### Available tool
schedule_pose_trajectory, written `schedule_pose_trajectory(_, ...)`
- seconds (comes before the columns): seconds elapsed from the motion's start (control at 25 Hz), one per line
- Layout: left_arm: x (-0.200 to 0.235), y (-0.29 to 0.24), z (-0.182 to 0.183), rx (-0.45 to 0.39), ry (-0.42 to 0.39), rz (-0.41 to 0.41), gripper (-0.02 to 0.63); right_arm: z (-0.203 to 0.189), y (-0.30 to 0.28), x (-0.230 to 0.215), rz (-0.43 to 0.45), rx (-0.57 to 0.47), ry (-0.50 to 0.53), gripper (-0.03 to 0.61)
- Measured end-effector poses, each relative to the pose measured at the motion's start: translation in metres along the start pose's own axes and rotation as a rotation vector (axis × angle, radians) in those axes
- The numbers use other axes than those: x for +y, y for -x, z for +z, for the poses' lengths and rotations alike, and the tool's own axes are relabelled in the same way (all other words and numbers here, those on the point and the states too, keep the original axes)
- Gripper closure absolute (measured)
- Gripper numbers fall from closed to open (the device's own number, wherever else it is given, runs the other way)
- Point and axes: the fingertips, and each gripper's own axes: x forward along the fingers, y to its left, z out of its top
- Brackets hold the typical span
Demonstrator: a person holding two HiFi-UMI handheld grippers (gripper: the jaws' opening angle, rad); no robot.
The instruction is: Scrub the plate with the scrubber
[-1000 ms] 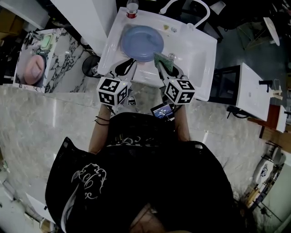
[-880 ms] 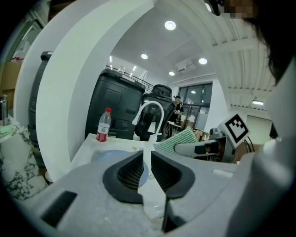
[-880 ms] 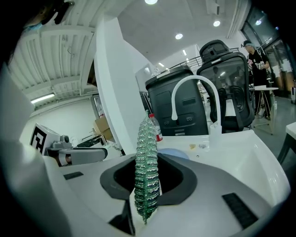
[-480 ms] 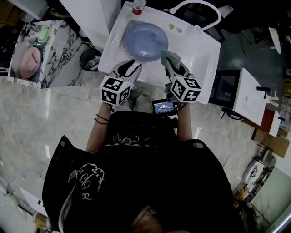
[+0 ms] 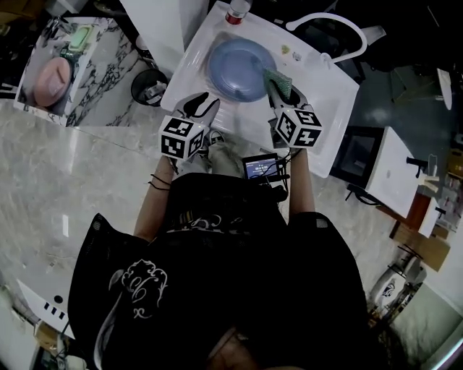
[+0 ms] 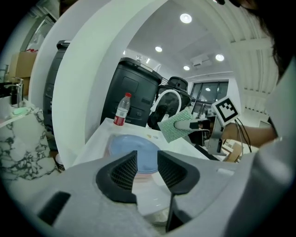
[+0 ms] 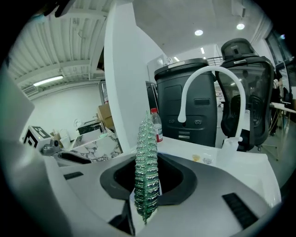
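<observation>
A round blue plate [image 5: 239, 69] lies flat in the white sink [image 5: 318, 94]. My left gripper [image 5: 200, 105] hovers over the sink's near edge, just short of the plate [image 6: 129, 148]; its jaws stand apart and nothing is between them [image 6: 147, 159]. My right gripper [image 5: 278, 90] is shut on a green mesh scrubber [image 5: 278, 81], held on edge beside the plate's right rim. In the right gripper view the scrubber [image 7: 147, 162] stands upright between the jaws. From the left gripper view the scrubber [image 6: 175, 127] hangs above and to the right of the plate.
A bottle with a red cap [image 5: 236, 12] stands at the sink's far edge and a white arched faucet [image 5: 329, 25] at its far right. A marble counter [image 5: 108, 65] with a pink dish [image 5: 54, 76] stands at the left, with a black bin [image 5: 148, 87] beside the sink.
The head view has swung, so the sink and both grippers now sit further right and higher. The right gripper still holds the scrubber near the plate's right rim.
</observation>
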Motion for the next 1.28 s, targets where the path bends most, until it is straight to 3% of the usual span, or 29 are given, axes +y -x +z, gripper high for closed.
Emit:
schedule_pose_trajectory(0.28,0.021,-0.031,-0.020,0.091,0.002,0.031,0.474,-0.003,-0.059,-0.019,0.034,0.072,0.116,0.489)
schedule_pose_trajectory(0.64,0.040,-0.080,-0.030,0.160,0.067,0.085,0.463,-0.022,-0.134,-0.037,0.073,0.204,0.232,0.489)
schedule_pose_trajectory(0.96,0.053,-0.105,-0.044,0.235,0.077,0.123,0.463,-0.045,-0.188,-0.053,0.053,0.309,0.318,0.489)
schedule_pose_trajectory(1.28,0.061,-0.106,-0.052,0.250,0.116,0.128,0.463,-0.049,-0.213,-0.045,0.061,0.330,0.367,0.489)
